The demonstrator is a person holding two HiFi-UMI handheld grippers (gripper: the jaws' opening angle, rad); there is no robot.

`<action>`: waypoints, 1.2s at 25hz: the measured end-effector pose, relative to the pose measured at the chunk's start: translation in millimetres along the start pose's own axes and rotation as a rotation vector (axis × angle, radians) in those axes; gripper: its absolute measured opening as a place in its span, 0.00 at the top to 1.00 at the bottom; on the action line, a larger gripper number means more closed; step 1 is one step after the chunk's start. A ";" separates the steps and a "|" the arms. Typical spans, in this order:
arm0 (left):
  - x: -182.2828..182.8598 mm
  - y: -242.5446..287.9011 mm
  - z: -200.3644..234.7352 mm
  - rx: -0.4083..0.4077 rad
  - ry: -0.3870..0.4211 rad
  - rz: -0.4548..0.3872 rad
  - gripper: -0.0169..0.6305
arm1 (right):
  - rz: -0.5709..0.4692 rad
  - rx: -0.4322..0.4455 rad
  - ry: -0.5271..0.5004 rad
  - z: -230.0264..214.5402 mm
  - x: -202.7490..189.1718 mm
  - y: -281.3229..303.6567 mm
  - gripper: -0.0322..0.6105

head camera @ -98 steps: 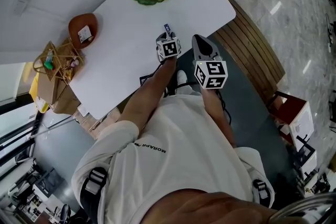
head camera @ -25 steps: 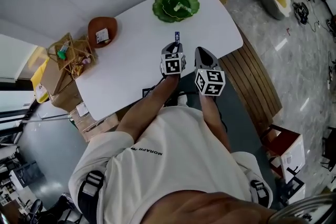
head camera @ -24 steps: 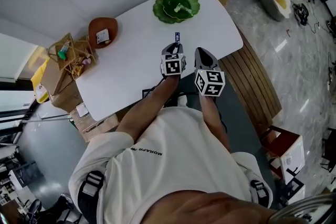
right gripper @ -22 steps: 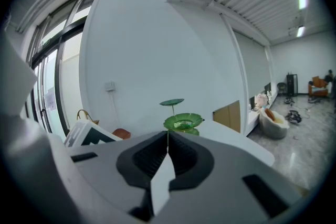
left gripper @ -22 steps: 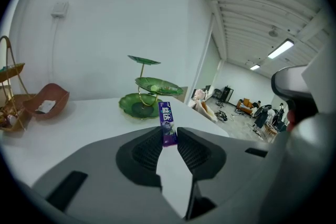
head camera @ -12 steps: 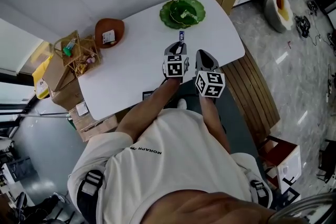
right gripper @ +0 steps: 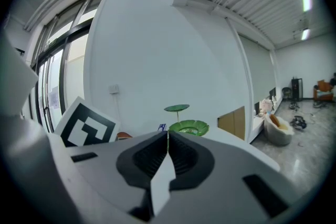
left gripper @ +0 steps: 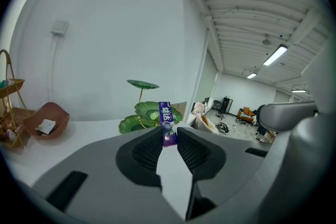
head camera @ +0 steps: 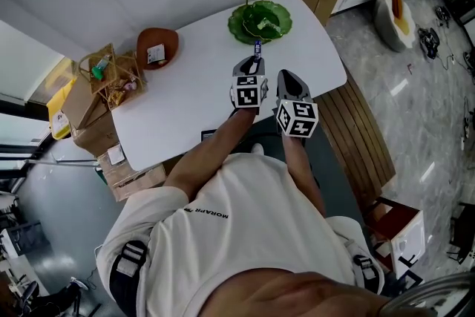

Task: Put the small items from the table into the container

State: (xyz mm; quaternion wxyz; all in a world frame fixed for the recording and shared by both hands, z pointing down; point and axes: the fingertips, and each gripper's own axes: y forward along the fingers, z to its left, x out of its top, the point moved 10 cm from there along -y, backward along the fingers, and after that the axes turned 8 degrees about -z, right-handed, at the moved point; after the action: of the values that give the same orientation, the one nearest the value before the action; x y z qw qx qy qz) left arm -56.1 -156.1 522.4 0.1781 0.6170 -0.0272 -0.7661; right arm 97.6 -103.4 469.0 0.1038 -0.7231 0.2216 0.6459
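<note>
The left gripper [left gripper: 169, 132] pinches a small purple packet [left gripper: 166, 115] upright over the white table [head camera: 193, 82], just before the green dish [head camera: 273, 23]. The right gripper [right gripper: 167, 136] beside it is squeezed together, empty. A brown bowl [head camera: 156, 48] and a wire basket [head camera: 111, 76] sit well off left.

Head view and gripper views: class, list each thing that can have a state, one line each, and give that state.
Left gripper, shut on purple packet.
Purple packet, upright, lower end pinched in the jaws.
Right gripper, shut, empty.
Green dish, lower tier holds a small item.
Brown bowl, holds a white sachet.
Basket, holds small things.
</note>
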 end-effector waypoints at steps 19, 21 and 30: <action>29.8 58.9 14.2 0.008 0.104 -0.049 0.84 | -0.008 0.019 -0.002 -8.4 3.0 12.7 0.93; 27.9 68.5 16.7 0.015 0.110 -0.039 0.84 | -0.004 0.017 0.000 -11.1 3.0 14.1 0.93; 21.9 104.7 30.9 0.041 0.155 0.001 0.84 | 0.004 0.032 -0.004 -21.1 1.5 20.9 0.93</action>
State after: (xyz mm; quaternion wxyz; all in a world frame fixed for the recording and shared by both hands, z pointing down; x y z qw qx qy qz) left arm -64.4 -266.2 536.7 0.1673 0.6779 -0.0291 -0.7152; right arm 106.9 -131.3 473.4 0.1142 -0.7195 0.2332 0.6441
